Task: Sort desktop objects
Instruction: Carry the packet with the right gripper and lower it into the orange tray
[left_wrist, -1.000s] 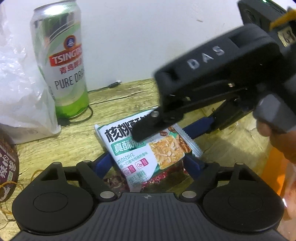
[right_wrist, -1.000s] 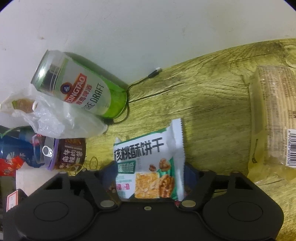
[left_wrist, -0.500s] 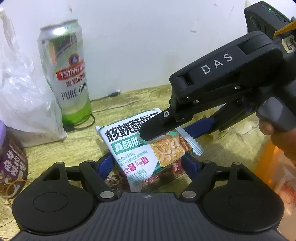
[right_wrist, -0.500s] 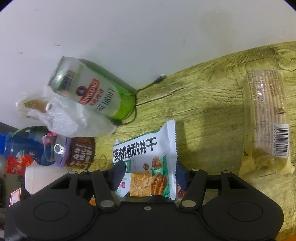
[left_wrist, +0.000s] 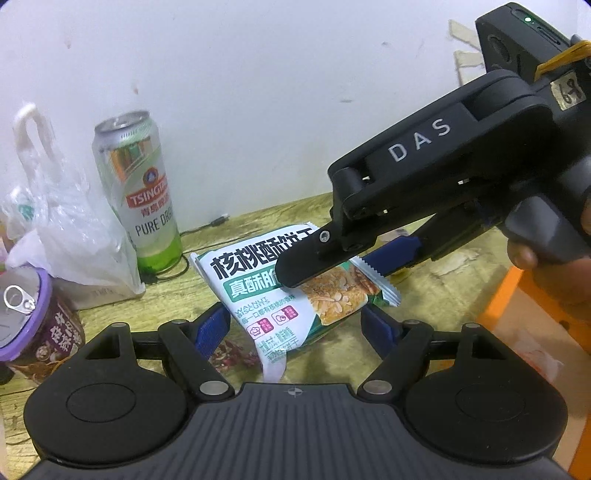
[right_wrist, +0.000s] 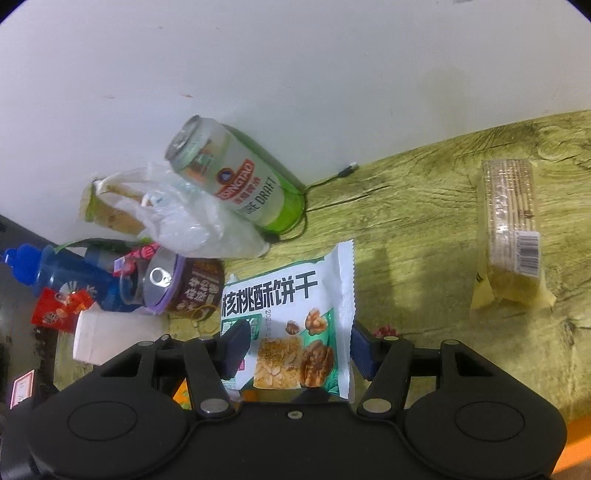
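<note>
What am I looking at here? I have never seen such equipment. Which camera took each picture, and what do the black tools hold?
There is no robot here. A person holds one hand-held gripper in each hand: a two-finger clamp with a camera that looks along its fingers. One picture comes from the left hand-held gripper, the other from the right hand-held gripper. The right one also shows in the left camera's picture, reaching in from the right side.

Both have just been closing their jaws. The walnut biscuit packet is clamped between both pairs and seems lifted off the wooden table.

On the table are a green beer can, a plastic bag and a purple-lidded cup. A cracker pack lies apart, further right.
</note>
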